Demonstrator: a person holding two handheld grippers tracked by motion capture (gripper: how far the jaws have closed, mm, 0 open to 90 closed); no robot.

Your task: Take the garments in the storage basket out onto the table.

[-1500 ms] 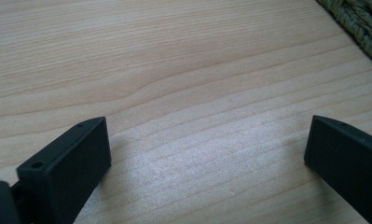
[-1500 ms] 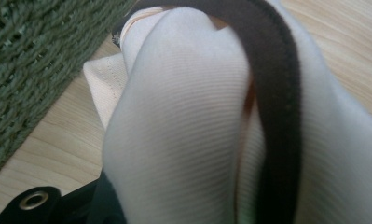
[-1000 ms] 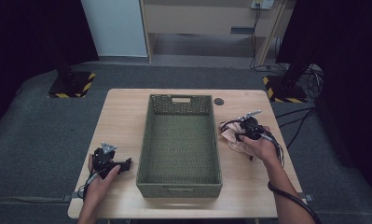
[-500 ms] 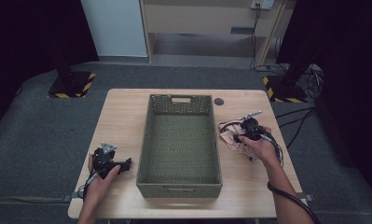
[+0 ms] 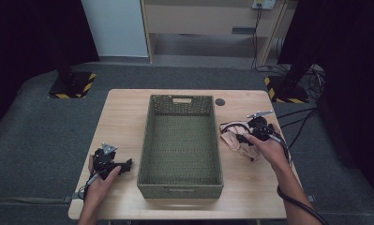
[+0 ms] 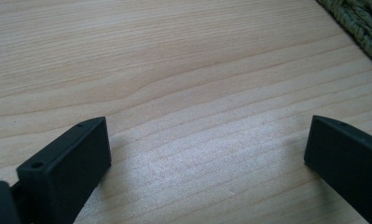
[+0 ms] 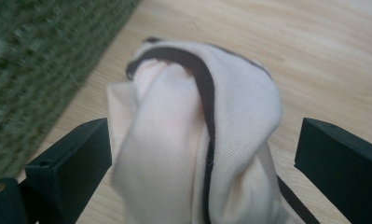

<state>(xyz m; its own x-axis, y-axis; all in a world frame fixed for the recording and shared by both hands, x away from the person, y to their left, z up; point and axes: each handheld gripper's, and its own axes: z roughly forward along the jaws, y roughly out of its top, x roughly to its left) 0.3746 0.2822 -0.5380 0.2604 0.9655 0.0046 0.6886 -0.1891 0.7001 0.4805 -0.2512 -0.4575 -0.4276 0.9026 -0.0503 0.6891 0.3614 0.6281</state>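
Note:
A crumpled pale pink cloth with a dark trim (image 5: 232, 139) lies on the wooden table (image 5: 123, 117), just right of the green woven basket (image 5: 180, 99). My right gripper (image 5: 243, 138) is over the cloth. In the right gripper view it (image 7: 204, 158) is open, and the bunched cloth (image 7: 174, 130) rises between its wide-apart jaws without being pinched. The basket wall (image 7: 39, 70) runs along the left there. My left gripper (image 5: 127, 164) rests near the table's front left, pointing at the basket. It (image 6: 207, 154) stands open over bare wood, with a corner of the basket (image 6: 361, 23) ahead.
The basket holds nothing that I can see. A small dark round disc (image 5: 220, 101) lies on the table behind the cloth. Cables (image 5: 297, 117) trail off the table's right edge. Stand bases with striped tape (image 5: 72, 86) sit on the floor beyond.

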